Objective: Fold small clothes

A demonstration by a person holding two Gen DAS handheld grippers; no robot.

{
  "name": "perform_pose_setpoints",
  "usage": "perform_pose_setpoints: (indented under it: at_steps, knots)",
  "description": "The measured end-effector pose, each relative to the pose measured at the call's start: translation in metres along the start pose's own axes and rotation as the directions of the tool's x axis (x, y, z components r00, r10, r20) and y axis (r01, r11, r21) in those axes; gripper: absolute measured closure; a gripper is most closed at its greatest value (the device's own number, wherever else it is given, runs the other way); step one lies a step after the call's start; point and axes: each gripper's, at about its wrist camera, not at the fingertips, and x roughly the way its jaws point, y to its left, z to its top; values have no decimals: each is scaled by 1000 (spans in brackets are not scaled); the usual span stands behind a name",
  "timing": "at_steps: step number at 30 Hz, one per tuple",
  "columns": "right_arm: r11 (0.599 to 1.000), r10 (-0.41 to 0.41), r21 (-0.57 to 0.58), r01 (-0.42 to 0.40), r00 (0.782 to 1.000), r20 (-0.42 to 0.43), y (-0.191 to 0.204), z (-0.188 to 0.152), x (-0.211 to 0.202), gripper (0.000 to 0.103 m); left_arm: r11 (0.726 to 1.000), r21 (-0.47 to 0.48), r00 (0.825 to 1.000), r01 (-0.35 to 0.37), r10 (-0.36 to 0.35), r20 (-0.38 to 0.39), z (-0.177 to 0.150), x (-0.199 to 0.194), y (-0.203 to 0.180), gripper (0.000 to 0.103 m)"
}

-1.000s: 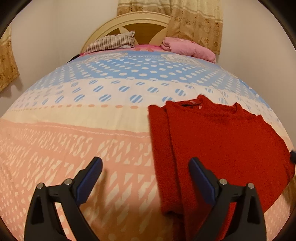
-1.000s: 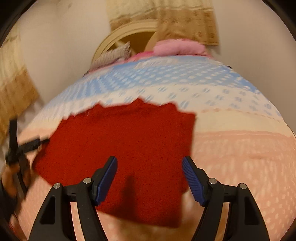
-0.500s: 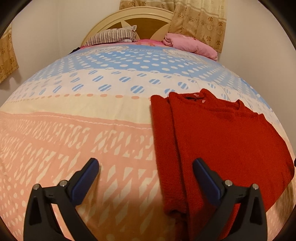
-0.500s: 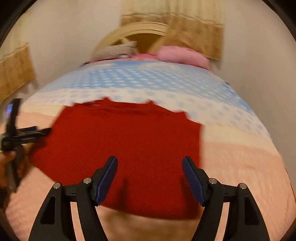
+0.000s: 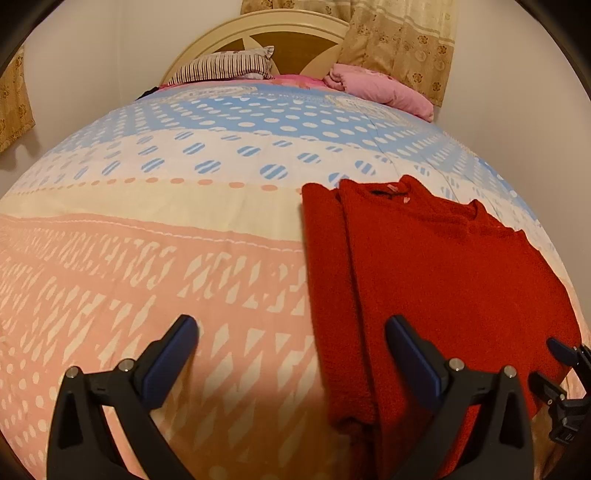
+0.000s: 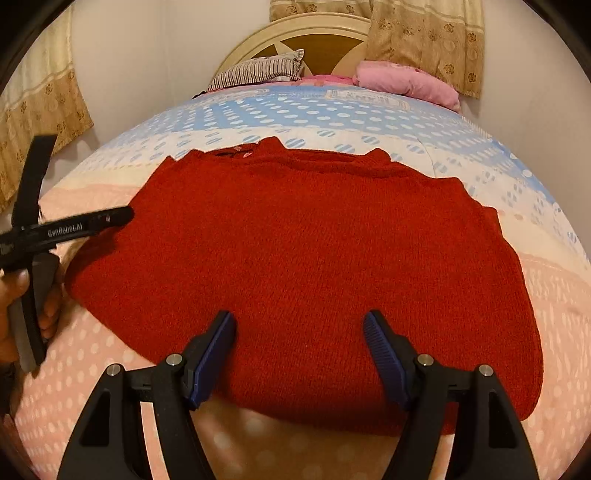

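A red knitted sweater [image 6: 295,240] lies flat on the bed, neckline toward the headboard, with one side folded in as a long strip [image 5: 325,295]. My right gripper [image 6: 299,321] hovers open over the sweater's near hem, nothing between its blue pads. My left gripper [image 5: 291,328] is open too, low over the bedspread at the sweater's left edge: one finger [image 5: 406,347] is above the red knit, the other [image 5: 177,343] above the cover. Each gripper shows in the other's view: the left [image 6: 110,219] held by a hand, the right [image 5: 546,362] at the sweater's corner.
The bedspread [image 5: 147,258] has pink, cream and blue dotted bands. A striped pillow [image 5: 225,68] and a pink bundle [image 5: 380,86] lie at the cream headboard [image 5: 295,33]. Walls and patterned curtains [image 6: 424,40] close in behind and at both sides.
My right gripper has swung sideways and slightly lower, so the sweater's near hem now sits centred between its fingers. It has also entered the left wrist view. The left gripper has hardly shifted.
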Motion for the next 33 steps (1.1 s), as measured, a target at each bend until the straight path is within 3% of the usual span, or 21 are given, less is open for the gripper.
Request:
perform_pose_setpoints:
  at_steps: [7, 16, 20, 25, 33]
  knots:
    - [998, -56, -21, 56, 998, 8, 6, -6, -4, 29, 1000, -13, 1000, 13, -13, -6, 0, 1, 3, 0]
    - [995, -80, -53, 83, 996, 47, 17, -10, -15, 28, 999, -37, 999, 32, -33, -9, -1, 2, 7, 0]
    - [994, -72, -85, 74, 997, 26, 23, -12, -10, 24, 997, -55, 999, 52, -53, -9, -1, 0, 11, 0]
    - [990, -94, -100, 99, 994, 47, 26, -14, -15, 24, 999, -20, 998, 38, -37, 57, -2, -13, 6, 0]
    - [942, -119, -295, 160, 981, 151, 72, -22, -31, 24, 996, 66, 997, 57, -60, 41, 17, -1, -4, 0]
